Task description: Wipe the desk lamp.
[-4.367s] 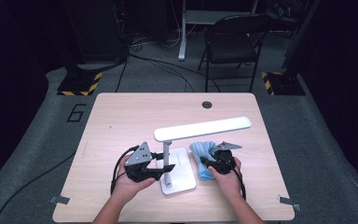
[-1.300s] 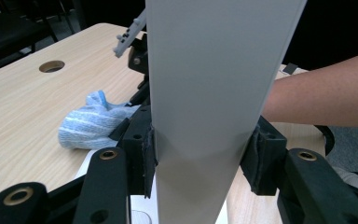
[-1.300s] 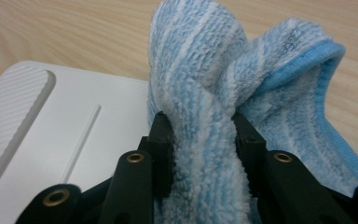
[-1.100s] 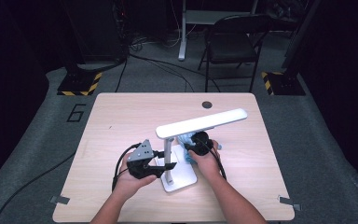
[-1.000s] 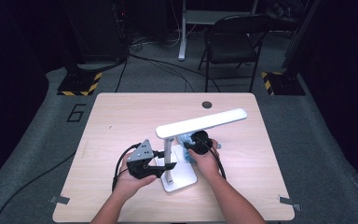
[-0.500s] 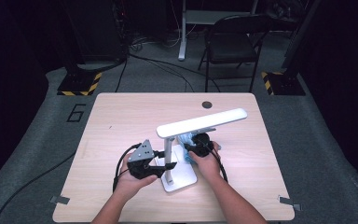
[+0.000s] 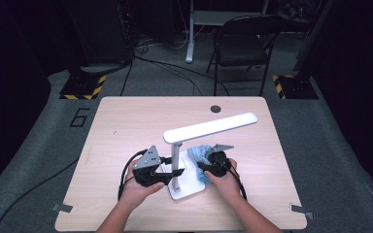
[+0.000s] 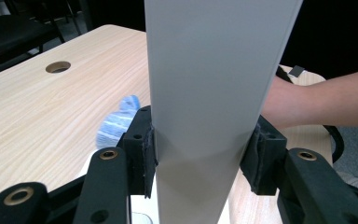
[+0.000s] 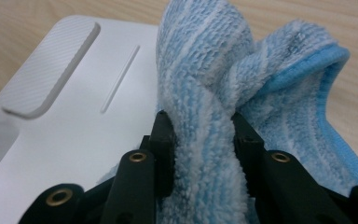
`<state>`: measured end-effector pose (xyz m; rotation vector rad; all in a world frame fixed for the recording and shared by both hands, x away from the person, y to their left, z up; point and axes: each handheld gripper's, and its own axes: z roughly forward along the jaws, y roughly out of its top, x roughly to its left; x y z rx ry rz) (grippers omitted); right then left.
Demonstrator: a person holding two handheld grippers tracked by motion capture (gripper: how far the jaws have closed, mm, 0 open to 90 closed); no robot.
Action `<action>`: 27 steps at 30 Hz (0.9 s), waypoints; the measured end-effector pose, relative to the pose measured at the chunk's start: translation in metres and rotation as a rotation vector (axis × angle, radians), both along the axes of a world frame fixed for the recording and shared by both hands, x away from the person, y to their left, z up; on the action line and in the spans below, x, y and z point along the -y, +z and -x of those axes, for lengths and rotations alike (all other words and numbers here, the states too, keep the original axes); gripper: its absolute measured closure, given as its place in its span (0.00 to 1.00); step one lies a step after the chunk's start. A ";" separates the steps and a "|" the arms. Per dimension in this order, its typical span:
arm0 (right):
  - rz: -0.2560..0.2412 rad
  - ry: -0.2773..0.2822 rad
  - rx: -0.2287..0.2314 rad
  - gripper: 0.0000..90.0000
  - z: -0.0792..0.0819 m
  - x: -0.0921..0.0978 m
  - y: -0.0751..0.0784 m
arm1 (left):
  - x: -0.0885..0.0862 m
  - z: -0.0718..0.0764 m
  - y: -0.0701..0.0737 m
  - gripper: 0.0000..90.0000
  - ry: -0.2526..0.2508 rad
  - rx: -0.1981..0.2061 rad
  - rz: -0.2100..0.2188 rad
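Wood table, pale and bare but for a round cable hole, stands on grey carpet in a dark room; a folding chair sits beyond its far edge, and yellow-black striped blocks lie on the floor near its far corners.

White lamp stands near the front edge, its flat base on the wood and its long head tilted up toward the right. The left gripper clamps the upright post; in the left gripper view both pads press the post's sides.

The right gripper is closed on a bunched fold of blue striped cloth, which rises between its jaws. The cloth lies partly on the base's right part and partly on the wood just beside it, to the post's right.

The right forearm shows behind the post in the left gripper view. The lamp head overhangs the cloth and the right gripper.
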<state>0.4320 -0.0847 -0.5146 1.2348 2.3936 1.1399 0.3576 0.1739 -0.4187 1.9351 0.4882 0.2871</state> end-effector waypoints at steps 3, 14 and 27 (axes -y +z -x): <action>0.005 0.004 0.006 0.75 0.013 0.005 0.000 | 0.000 0.000 0.000 0.58 0.001 0.001 -0.001; -0.012 0.055 -0.007 0.75 0.047 0.028 0.003 | 0.001 0.001 0.001 0.59 0.016 -0.001 -0.007; -0.036 -0.016 0.070 0.75 0.056 0.043 0.018 | 0.007 -0.014 0.001 0.58 0.073 0.016 -0.009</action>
